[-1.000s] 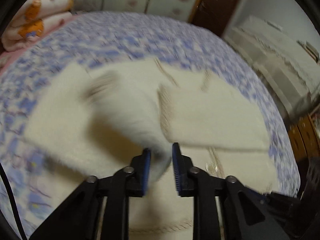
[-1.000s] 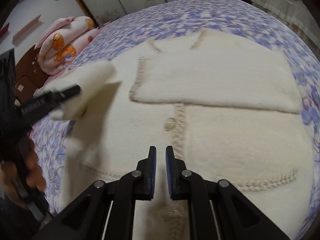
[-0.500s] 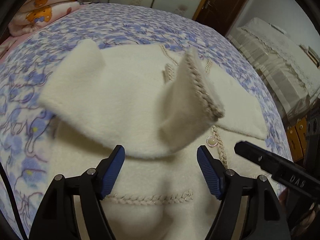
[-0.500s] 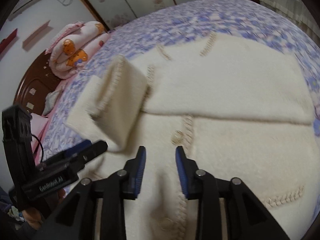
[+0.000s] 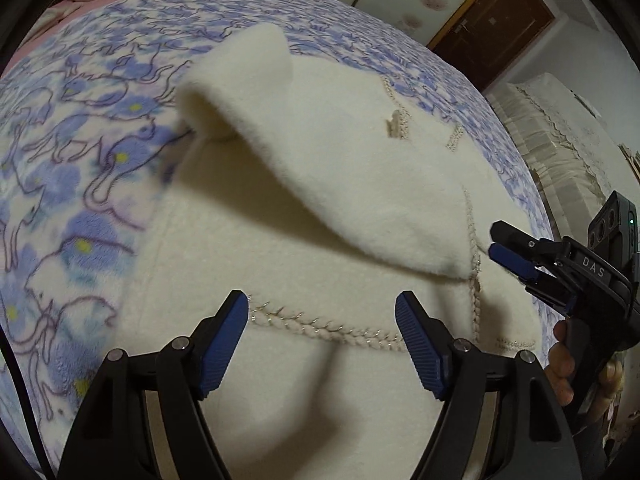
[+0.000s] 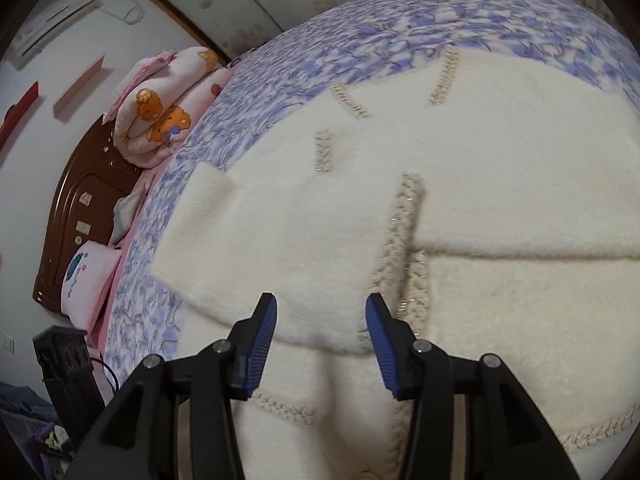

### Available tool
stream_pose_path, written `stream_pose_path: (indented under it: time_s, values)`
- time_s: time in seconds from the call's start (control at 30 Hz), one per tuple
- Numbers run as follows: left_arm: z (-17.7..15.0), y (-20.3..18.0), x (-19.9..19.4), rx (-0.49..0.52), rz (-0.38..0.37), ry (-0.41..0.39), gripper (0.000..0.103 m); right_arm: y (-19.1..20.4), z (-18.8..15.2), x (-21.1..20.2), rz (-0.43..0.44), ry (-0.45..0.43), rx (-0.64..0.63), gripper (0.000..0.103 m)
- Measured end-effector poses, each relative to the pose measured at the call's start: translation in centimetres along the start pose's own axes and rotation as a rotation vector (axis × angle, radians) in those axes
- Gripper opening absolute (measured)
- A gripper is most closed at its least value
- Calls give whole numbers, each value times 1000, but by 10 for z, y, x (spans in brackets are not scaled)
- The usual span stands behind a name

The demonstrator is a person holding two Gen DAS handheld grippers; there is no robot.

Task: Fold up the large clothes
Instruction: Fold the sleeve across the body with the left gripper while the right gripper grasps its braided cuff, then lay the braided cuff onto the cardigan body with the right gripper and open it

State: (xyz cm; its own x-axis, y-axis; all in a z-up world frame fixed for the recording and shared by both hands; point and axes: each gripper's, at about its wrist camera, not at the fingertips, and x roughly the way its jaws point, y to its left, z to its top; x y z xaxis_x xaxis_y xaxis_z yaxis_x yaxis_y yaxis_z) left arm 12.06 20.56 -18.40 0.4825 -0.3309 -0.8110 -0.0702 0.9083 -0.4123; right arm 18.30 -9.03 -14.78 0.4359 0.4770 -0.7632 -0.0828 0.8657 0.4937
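A cream fleece cardigan (image 5: 320, 184) with braided trim lies spread on the bed; it also shows in the right wrist view (image 6: 500, 208). Both sleeves lie folded across its front: the left sleeve (image 5: 344, 168) crosses toward the centre trim, and the right sleeve (image 6: 520, 184) lies across the other half. My left gripper (image 5: 322, 316) is open and empty just above the lower body of the cardigan. My right gripper (image 6: 321, 316) is open and empty over the cuff end of the left sleeve (image 6: 280, 240). The right gripper also shows in the left wrist view (image 5: 508, 248).
The bed is covered by a blue and white floral blanket (image 5: 72, 168). A rolled pink quilt (image 6: 160, 112) and a wooden headboard (image 6: 76, 208) are at the bed's head. A dark door (image 5: 496, 20) and a covered white cabinet (image 5: 560, 144) stand beyond the bed.
My left gripper carried the left sleeve across the cardigan, opened and let it go; the sleeve now lies flat. My right gripper opened wider and moved in over the sleeve's cuff.
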Motion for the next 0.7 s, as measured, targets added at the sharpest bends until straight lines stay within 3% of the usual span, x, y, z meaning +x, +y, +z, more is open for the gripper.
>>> stream_pose_path:
  time_s: [0.2,0.5,0.53,0.57,0.63,0.7]
  values:
    - [-3,14,2,-15,23,1,75,-28,7,5,-18,18,38,47]
    - [-4,12,5,-29,29,13,75,-21,32,49,-43,71,-23,46]
    - [-5,12,5,-27,31,16,75,-17,33,55,-58,84,-37,39]
    - [-5,12,5,-25,33,17,75,-10,33,58,-72,99,-72,16]
    - [-4,11,5,-19,42,13,75,11,32,55,-74,91,-155,14]
    - [-3,8,3,-13,50,4,75,46,35,33,-41,28,-265,13]
